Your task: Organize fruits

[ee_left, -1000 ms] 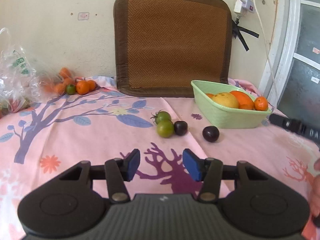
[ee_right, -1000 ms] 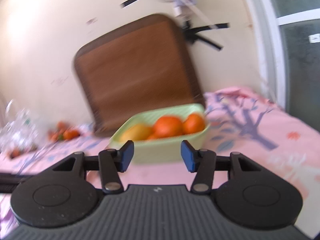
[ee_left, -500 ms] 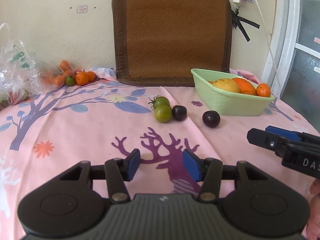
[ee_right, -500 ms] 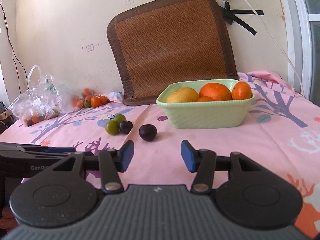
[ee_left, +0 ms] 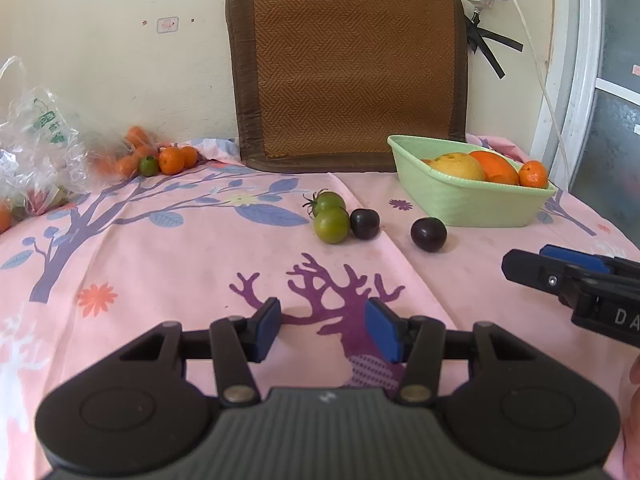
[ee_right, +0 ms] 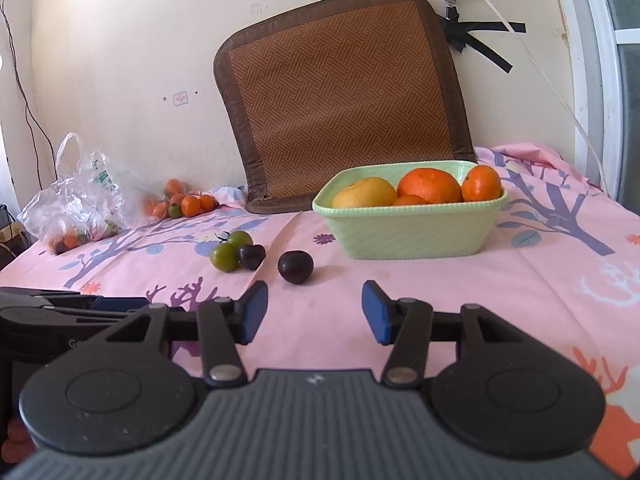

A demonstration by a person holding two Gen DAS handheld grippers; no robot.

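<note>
Plum [ee_right: 295,266] loose on worktop [ee_right: 520,280], both grippers [ee_left: 322,328] [ee_right: 315,312] open, empty; risk: rolls if nudged off-centre

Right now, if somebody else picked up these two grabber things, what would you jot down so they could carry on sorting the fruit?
Left gripper: open, empty, above the pink tablecloth.
Right gripper: open, empty, facing the lone dark plum.
Green basket: holds a yellow fruit and oranges.
Loose on the cloth: two green tomatoes touching a second dark plum; the lone plum sits apart, nearer the basket.
Back left: small oranges beside a plastic bag.
Done: some fruit is in the basket.
Left: probably the four loose pieces; the lone plum looks easiest for the right gripper.
</note>
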